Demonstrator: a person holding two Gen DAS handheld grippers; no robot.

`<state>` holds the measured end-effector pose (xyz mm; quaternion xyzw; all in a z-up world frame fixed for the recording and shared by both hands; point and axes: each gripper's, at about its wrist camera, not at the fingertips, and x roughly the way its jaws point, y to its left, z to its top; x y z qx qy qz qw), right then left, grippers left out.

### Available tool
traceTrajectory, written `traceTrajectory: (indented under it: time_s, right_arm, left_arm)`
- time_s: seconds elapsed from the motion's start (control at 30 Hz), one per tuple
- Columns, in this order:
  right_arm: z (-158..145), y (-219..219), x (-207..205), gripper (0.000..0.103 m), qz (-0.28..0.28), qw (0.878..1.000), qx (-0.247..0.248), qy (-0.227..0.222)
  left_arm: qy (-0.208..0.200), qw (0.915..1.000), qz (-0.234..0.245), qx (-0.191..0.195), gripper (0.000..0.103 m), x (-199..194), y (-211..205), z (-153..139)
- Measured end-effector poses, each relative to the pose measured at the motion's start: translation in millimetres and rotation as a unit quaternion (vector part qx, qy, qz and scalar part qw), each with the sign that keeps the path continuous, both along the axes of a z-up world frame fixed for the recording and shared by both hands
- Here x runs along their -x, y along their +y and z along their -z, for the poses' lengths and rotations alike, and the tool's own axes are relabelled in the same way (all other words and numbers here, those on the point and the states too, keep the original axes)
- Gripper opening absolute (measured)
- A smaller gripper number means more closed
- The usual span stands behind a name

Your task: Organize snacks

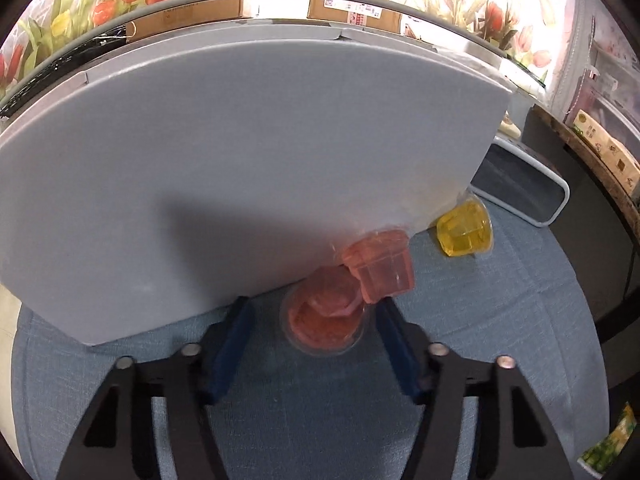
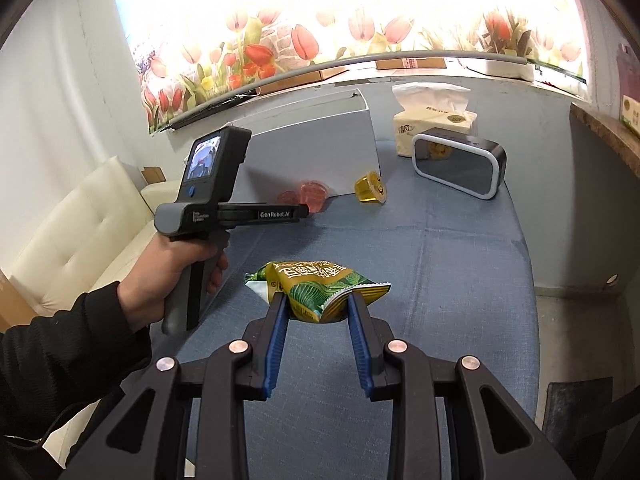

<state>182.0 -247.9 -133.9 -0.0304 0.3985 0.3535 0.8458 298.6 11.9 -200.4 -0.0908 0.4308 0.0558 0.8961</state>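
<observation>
While our right gripper (image 2: 316, 304) pinches the crinkly snack packet (image 2: 320, 290), our left gripper (image 1: 312, 312) stands open around the pink jelly cup (image 1: 324, 318) beside the grey box (image 1: 240, 160); light and slippery, it wants gripping across its walls.

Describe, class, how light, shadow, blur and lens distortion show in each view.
Left wrist view: fisheye bows the grey box into an arc, a dark shadow falls across its face, and the pink jelly cups look slightly soft. Right wrist view: the tulip-print window is overexposed, and the sill curves.
</observation>
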Motion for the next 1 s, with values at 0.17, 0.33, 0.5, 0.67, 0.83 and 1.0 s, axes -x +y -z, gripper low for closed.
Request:
traceTrajectory:
  time_s: [0.17,0.33,0.5,0.67,0.83,1.0]
  right_arm:
    - [3,-2,1,0.033,0.0,1.0,-0.007,0.005]
    - [3,3,2,0.033,-0.008,1.0,-0.007,0.003]
    - [1,11,5,0.033,-0.017,1.0,-0.01,0.001]
    - [-1,26,2,0.033,-0.028,1.0,-0.012,-0.001]
    - [-14,52,-10,0.033,-0.044,0.999,-0.018,-0.012]
    - [-40,86,-37,0.031,-0.059,0.997,-0.028,-0.037]
  left_arm:
    - [-0.004,0.9999,0.013,0.002,0.041,6,-5,-1]
    - [-0.014,0.9991,0.026,0.03,0.041,21,-3,-5]
    - [-0.039,0.9975,0.038,0.044,0.041,52,2,-22]
    - [-0.071,0.9947,0.043,0.061,0.041,83,14,-49]
    - [-0.108,0.9908,0.049,0.065,0.041,108,29,-91]
    - [-0.142,0.987,0.052,0.055,0.041,107,46,-138]
